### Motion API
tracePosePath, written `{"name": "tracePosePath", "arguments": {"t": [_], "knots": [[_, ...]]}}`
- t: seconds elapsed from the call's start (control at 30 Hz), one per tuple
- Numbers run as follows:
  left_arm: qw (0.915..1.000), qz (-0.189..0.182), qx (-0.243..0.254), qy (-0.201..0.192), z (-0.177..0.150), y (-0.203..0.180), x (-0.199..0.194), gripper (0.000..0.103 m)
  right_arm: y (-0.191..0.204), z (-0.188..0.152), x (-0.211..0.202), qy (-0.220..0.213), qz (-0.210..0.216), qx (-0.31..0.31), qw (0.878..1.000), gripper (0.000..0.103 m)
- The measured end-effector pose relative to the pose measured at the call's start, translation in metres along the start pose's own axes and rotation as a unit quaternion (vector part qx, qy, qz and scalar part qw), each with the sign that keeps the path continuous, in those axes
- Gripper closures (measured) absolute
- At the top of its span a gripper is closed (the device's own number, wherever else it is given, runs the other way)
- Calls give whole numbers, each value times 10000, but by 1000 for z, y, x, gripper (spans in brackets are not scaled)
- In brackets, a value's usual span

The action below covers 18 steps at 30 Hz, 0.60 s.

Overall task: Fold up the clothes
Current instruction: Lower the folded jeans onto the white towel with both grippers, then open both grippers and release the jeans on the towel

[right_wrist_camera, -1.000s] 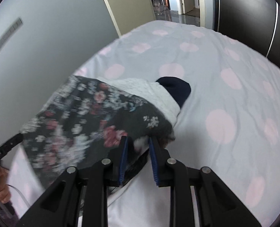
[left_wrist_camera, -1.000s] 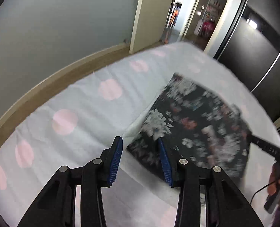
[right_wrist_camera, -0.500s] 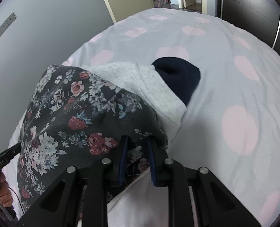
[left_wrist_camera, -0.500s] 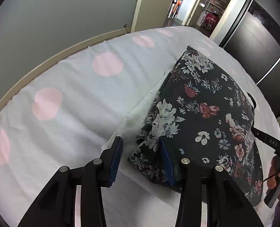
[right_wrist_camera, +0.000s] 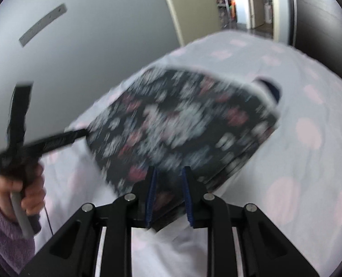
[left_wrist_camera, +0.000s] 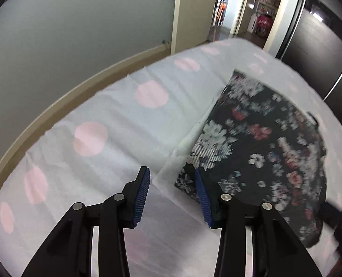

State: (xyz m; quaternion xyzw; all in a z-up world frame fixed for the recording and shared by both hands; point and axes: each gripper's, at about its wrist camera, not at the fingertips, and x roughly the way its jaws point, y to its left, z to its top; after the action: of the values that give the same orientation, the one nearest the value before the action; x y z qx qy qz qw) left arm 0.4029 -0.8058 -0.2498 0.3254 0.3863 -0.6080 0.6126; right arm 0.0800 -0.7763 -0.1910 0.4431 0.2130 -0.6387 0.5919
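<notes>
A dark floral garment point(left_wrist_camera: 263, 143) lies folded on the bed over a white knit garment point(left_wrist_camera: 182, 152). My left gripper point(left_wrist_camera: 172, 198) stands open at the floral garment's near corner, with white cloth under the gap and the corner beside its right pad. My right gripper point(right_wrist_camera: 168, 196) has the floral garment's point(right_wrist_camera: 182, 120) near edge filling the gap between its pads. Its jaws are opening slightly and the view is blurred by motion. One left finger point(right_wrist_camera: 62, 138) reaches the garment's left edge. A navy piece point(right_wrist_camera: 272, 90) peeks out at the far corner.
The bed point(left_wrist_camera: 115, 120) has a white sheet with pink dots. A grey wall point(left_wrist_camera: 78, 34) runs along its left side, with an open doorway behind and a dark wardrobe point(left_wrist_camera: 321, 46) to the right. A hand point(right_wrist_camera: 30, 184) in a purple sleeve holds the left gripper.
The right gripper has swept sideways with the floral garment's edge between its pads. The garment now covers nearly all the white knit and most of the navy piece. The left gripper has hardly moved.
</notes>
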Motion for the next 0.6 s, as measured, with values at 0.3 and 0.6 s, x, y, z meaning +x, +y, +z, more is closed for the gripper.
{"name": "tracePosePath", "arguments": {"t": [0.3,0.6], "knots": [[9998,210,23,27,-7,-1,-1,60,-14,-18,5,159,151,631,9978,80],[9954,435,348,-781,-39,-24,-114,48,9,-24,-95,-517,-75,517,9973,50]]}}
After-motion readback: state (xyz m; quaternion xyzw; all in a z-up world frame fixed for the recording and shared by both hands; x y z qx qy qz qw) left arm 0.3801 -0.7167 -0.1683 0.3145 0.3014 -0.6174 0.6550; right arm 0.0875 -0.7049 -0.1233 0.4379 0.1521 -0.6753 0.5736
